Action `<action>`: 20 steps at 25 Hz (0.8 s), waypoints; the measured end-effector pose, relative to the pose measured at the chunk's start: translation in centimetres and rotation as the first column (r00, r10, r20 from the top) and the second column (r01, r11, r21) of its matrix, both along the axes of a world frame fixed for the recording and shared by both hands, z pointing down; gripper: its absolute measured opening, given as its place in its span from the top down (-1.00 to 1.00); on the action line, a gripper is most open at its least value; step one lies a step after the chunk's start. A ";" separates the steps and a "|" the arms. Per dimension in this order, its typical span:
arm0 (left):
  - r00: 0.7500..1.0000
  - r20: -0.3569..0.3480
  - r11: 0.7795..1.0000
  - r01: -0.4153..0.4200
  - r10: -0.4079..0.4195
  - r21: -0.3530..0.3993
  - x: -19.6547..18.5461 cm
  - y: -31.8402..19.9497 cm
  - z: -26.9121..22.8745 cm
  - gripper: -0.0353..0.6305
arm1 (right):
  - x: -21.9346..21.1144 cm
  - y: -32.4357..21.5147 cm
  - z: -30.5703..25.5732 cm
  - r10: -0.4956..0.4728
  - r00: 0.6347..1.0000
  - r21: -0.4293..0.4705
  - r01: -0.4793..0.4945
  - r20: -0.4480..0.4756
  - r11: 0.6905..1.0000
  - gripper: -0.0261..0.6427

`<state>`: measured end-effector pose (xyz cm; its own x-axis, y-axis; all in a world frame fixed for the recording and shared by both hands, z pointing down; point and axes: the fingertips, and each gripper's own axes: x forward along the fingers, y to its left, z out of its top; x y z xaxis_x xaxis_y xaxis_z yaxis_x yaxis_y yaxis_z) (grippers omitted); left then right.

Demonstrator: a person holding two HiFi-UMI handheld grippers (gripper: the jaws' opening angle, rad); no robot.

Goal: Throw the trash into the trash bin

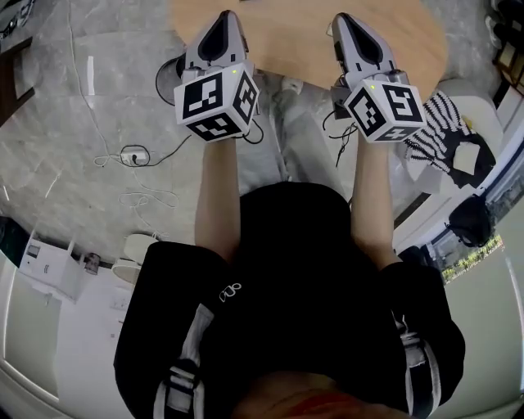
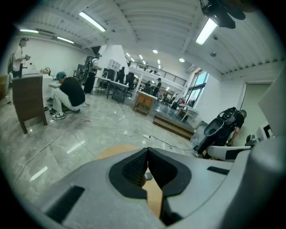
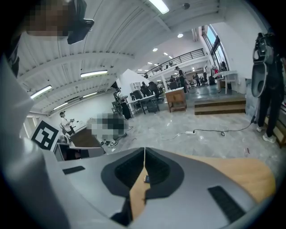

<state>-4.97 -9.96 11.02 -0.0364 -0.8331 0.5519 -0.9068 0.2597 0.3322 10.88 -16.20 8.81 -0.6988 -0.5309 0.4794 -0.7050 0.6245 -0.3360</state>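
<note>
No trash and no trash bin can be made out in any view. In the head view both grippers are held side by side over the near edge of a round wooden table (image 1: 286,45). My left gripper (image 1: 227,15) has its jaws together with nothing between them; in the left gripper view the left gripper's (image 2: 147,151) black pads meet at the tips. My right gripper (image 1: 340,18) is shut too and empty; in the right gripper view the right gripper's (image 3: 144,150) pads touch along a thin line. The tabletop (image 3: 250,176) shows below and beside the jaws.
Grey marble floor with loose cables and a power strip (image 1: 133,154) lies left of the table. A chair with black-and-white striped cloth (image 1: 450,147) stands at the right. White boxes (image 1: 49,266) sit at the lower left. People, desks and a wooden cabinet (image 2: 29,100) fill the hall beyond.
</note>
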 end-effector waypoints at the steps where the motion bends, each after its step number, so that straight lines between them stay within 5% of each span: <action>1: 1.000 -0.010 1.000 -0.002 0.002 -0.005 -0.1 -0.1 0.8 0.87 | -0.4 -0.1 0.7 -0.005 1.000 -0.007 0.005 -0.009 1.000 0.89; 20: 0.983 -0.137 0.986 0.106 -0.123 -0.126 -4.3 1.7 15.4 0.87 | -7.4 -1.4 15.4 -0.162 0.972 -0.082 0.150 -0.171 0.985 0.89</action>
<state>-9.26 -8.26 26.46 -0.0407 -0.7572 0.6519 -0.8139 0.4037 0.4180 3.48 -17.63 24.21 -0.6714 -0.3837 0.6341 -0.6527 0.7114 -0.2606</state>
